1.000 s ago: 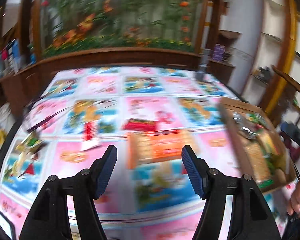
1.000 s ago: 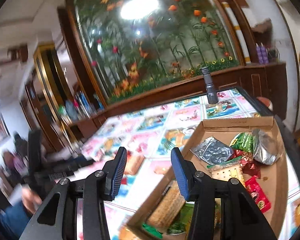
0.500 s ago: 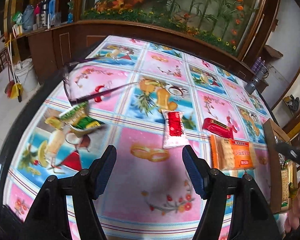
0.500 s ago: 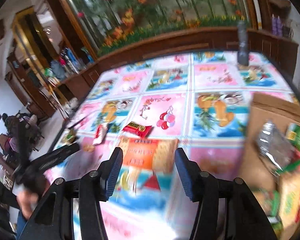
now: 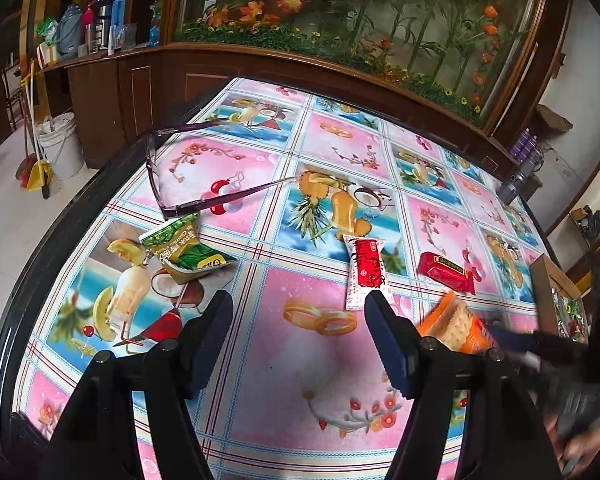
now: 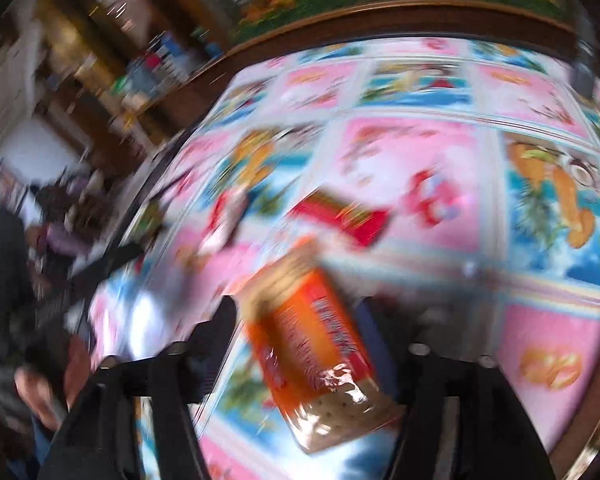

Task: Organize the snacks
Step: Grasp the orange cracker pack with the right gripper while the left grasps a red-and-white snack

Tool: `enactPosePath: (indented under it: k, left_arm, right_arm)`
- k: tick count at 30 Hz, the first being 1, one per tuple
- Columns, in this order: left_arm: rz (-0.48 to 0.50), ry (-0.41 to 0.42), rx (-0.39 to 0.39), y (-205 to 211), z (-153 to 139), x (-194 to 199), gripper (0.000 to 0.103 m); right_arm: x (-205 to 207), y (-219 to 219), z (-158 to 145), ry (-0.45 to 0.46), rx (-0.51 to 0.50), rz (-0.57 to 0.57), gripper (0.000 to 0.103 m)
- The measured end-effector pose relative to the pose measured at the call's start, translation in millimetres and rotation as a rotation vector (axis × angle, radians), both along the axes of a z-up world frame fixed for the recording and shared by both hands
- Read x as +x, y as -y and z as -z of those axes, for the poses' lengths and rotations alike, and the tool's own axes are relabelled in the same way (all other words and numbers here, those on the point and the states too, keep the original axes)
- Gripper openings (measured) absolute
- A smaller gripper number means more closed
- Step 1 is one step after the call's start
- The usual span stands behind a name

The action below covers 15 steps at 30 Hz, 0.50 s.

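Observation:
My left gripper (image 5: 300,320) is open and empty above the pink flowered tablecloth (image 5: 300,396). Ahead of it lie a white-and-red sachet (image 5: 366,272), a red bar (image 5: 446,272) and a green packet (image 5: 184,248). My right gripper (image 6: 296,332) has an orange cracker pack (image 6: 312,344) tilted between its fingers, in a blurred view; whether the jaws press it I cannot tell. That pack (image 5: 458,326) and the right gripper (image 5: 520,342) show at the right of the left wrist view. The red bar (image 6: 340,216) lies beyond.
Purple-framed glasses (image 5: 160,184) lie at the table's far left. A cardboard box (image 5: 548,292) with snacks stands at the right edge. A grey flashlight (image 5: 516,184) stands at the far right. A wooden planter ledge (image 5: 340,64) runs behind the table.
My right gripper has dropped down and forward over the orange cracker pack, which now sits tilted between its fingers. My left gripper has drifted slightly closer to the table and stays open.

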<state>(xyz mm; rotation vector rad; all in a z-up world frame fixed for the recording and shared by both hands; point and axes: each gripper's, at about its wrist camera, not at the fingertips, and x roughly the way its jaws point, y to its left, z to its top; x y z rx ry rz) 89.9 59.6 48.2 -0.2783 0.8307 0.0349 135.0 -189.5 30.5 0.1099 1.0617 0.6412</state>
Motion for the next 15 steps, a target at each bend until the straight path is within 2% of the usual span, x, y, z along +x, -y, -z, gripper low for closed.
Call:
enactPosePath:
  k: [3, 4, 5, 6, 7, 11, 15]
  left_arm:
    - [0.0, 0.0, 0.024, 2.7, 1.2, 0.2, 0.068]
    - [-0.001, -0.001, 0.029, 3.2, 1.8, 0.2, 0.068]
    - [-0.002, 0.0, 0.032, 3.2, 2.2, 0.0, 0.068]
    - [-0.001, 0.001, 0.034, 3.8, 2.4, 0.0, 0.067]
    - [0.002, 0.003, 0.035, 4.6, 2.6, 0.1, 0.068]
    - [0.031, 0.01, 0.028, 9.8, 2.8, 0.8, 0.067]
    - [0.096, -0.005, -0.033, 23.8, 3.3, 11.8, 0.067]
  right_arm:
    - [-25.8, -26.5, 1.4, 0.097, -0.146, -0.054, 0.077]
    - [-32.5, -36.8, 4.5, 0.138, -0.229, -0.052, 0.075]
    - [-39.2, -46.5, 7.4, 0.187, -0.308, -0.05, 0.071]
    - [-42.5, -50.9, 9.5, 0.215, -0.358, -0.039, 0.058]
    - [-45.9, -53.0, 10.0, 0.238, -0.378, -0.024, 0.058]
    - [-52.0, -35.7, 8.1, 0.24, -0.361, 0.056, 0.057]
    - [-59.6, -0.2, -3.5, 0.232, -0.197, 0.139, 0.057]
